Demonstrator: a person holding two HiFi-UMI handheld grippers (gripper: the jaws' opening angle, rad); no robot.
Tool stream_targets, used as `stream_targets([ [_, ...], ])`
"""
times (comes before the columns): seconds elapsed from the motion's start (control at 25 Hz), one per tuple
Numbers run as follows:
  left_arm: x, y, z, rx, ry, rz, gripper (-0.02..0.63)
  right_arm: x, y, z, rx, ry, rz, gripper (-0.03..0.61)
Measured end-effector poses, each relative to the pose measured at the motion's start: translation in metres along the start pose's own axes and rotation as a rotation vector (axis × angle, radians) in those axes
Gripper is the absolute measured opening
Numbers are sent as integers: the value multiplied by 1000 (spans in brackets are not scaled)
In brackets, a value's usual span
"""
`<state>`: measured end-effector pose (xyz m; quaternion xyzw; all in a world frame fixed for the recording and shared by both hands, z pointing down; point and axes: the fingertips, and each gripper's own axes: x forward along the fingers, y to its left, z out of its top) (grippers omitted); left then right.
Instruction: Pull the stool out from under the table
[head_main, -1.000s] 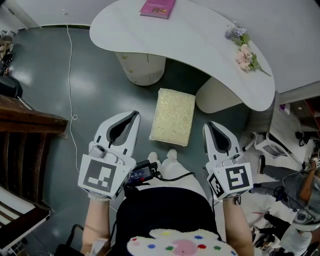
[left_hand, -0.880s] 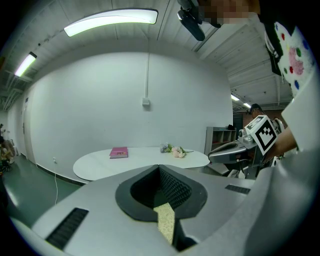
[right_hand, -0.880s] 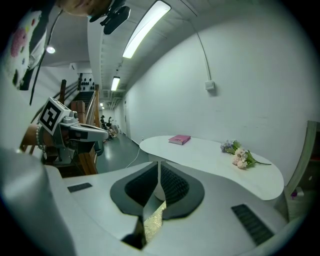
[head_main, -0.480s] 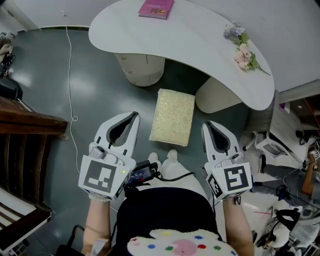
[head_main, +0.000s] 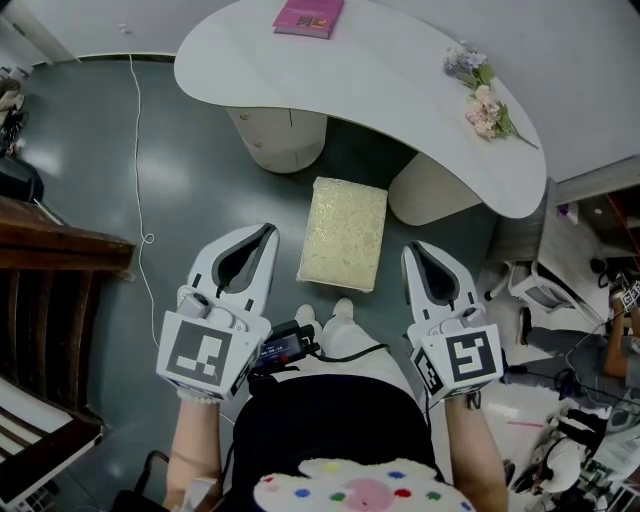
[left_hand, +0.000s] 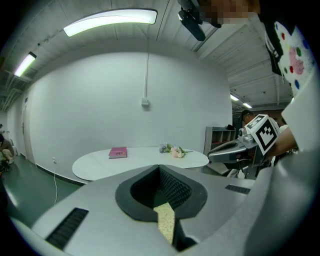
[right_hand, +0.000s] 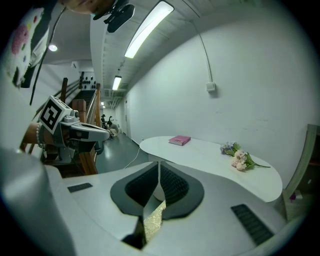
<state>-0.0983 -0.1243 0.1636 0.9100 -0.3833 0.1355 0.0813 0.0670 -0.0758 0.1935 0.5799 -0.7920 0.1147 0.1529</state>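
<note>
1. One curved white bench (head_main: 380, 90) spans the far side on two rounded legs.
2. The stool (head_main: 343, 233), pale cushioned top up, stands on the floor between those legs, its far end at the bench edge.
3. The left gripper (head_main: 268, 232) and right gripper (head_main: 412, 250) flank the stool's near end, apart from it, jaws pressed together on nothing.
4. A pink book (head_main: 309, 17) lies far left on the bench, flowers (head_main: 482, 100) far right.

the grey right gripper (right_hand: 159, 169) was seen closed, empty; a pink book (right_hand: 179, 140) and pale flower bunch (right_hand: 239, 157) were laid on a curved white table (right_hand: 200, 156).
</note>
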Motion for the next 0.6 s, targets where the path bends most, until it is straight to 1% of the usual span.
stream_targets([
  [0.2, -1, 1, -1, 17, 5, 6, 17, -1, 1, -1, -10, 1, -2, 41],
  [0.28, -1, -2, -2, 4, 0, -1, 17, -2, 2, -2, -16, 4, -1, 41],
  [0.4, -1, -3, -2, 11, 0, 2, 17, -3, 2, -3, -23, 6, -1, 41],
  [0.6, -2, -5, -4, -6, -5, -3, 17, -4, 3, -5, -29, 8, 1, 41],
])
